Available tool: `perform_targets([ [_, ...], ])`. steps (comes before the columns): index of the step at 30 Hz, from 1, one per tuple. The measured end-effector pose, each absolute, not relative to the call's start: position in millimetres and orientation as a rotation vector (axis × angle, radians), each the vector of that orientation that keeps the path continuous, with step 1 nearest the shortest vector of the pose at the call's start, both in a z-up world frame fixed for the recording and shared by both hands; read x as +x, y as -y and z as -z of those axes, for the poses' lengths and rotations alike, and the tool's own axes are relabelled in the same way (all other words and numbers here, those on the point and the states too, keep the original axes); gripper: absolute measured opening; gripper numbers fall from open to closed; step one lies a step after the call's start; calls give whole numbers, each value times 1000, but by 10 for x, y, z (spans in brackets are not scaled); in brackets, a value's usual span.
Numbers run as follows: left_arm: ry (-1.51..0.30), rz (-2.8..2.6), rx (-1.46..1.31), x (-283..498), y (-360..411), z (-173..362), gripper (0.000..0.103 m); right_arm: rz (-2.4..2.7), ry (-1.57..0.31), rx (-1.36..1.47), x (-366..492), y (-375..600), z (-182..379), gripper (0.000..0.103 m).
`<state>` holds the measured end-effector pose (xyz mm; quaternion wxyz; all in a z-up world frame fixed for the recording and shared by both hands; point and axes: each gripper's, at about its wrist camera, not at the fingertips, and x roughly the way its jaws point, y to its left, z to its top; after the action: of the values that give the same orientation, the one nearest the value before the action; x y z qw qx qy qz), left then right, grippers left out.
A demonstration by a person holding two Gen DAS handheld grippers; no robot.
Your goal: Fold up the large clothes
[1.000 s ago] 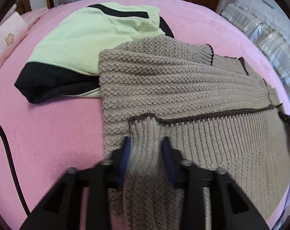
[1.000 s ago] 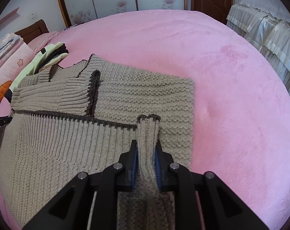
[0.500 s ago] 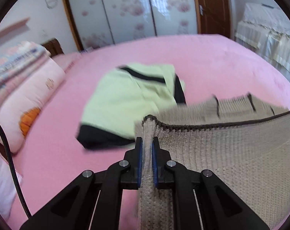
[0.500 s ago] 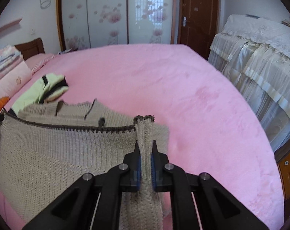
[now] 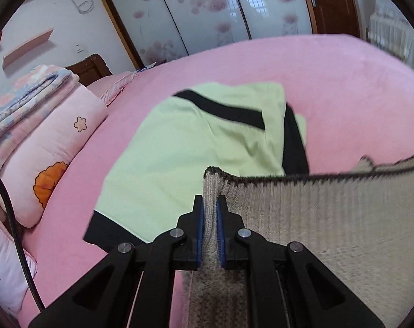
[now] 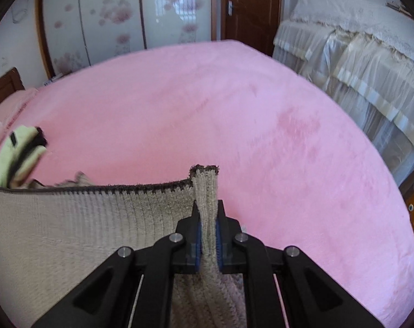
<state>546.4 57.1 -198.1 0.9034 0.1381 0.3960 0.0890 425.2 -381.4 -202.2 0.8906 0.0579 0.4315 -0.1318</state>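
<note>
Left tool clamps one corner of the knit sweater, right tool clamps the other, hem stretched taut between them above the pink bed; the sweater's remainder lies just beyond, so the fold goes forward.

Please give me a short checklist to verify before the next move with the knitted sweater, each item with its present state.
1. Left gripper jaws shut on the sweater hem: ok.
2. Right gripper jaws shut on the hem: ok.
3. Hem edge stretched between both grippers: ok.
4. Pink bed ahead free of things on the right: ok.
5. Green garment clear of the sweater's path: cannot tell.
6. Sweater's lower part lying flat: cannot tell, hidden.
</note>
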Motion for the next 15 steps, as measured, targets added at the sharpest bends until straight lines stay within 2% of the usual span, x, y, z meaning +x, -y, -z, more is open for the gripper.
perform_targets([
  [4, -810, -184, 286, 5498, -589, 2228, 7, 295, -918, 128, 4315, 3886, 2246, 9],
  [5, -806, -186, 289, 5497, -589, 2258, 7, 297, -916, 132, 4307, 3904, 2257, 12],
  [15, -800, -178, 240, 5438, -736, 2318, 10, 308, -913, 155, 4282, 3968, 2289, 16],
])
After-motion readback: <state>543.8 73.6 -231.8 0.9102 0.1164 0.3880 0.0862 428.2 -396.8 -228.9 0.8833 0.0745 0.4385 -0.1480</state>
